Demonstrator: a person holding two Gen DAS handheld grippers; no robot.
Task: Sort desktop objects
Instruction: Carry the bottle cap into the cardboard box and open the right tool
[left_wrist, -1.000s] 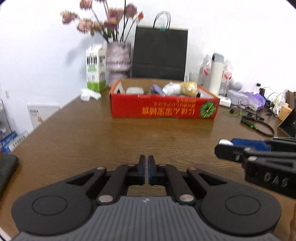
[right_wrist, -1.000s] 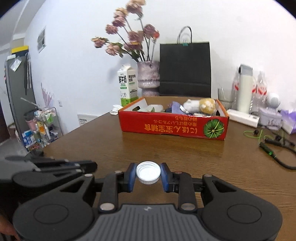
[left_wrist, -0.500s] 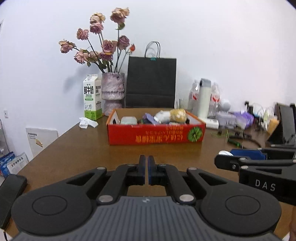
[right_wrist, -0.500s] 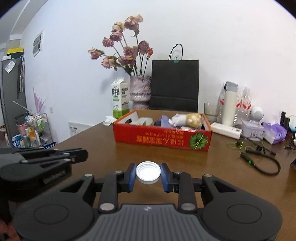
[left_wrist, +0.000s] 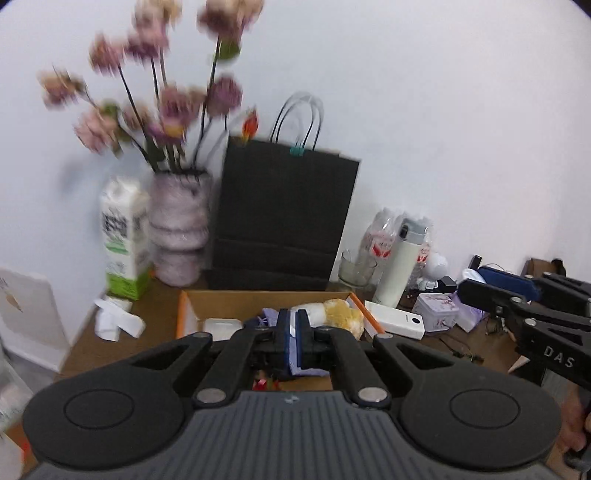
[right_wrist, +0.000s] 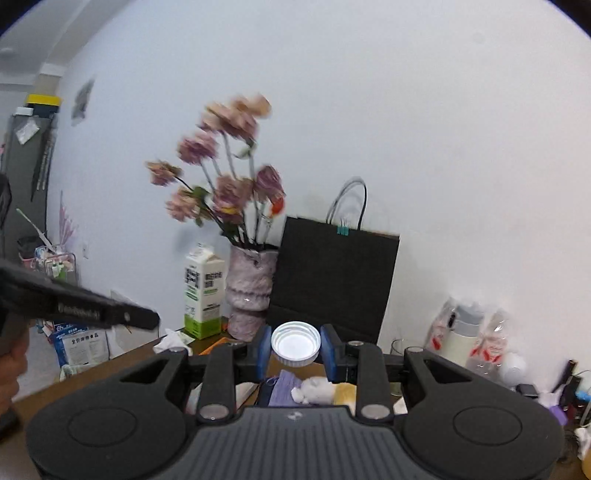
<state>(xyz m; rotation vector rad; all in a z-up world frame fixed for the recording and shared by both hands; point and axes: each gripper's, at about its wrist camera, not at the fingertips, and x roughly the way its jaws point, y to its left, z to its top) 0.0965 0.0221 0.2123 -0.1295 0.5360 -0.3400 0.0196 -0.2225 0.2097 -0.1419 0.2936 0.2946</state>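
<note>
Overhead, right gripper (right_wrist: 295, 350) pinches white cap (right_wrist: 295, 344) above the box (left_wrist: 266, 301).

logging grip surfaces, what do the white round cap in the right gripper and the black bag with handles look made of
White round cap: likely plastic, glossy inside, ribbed rim, clamped in the right gripper. Black bag with handles: probably matte paper, judging by its stiff flat panels and sharp creases.
</note>
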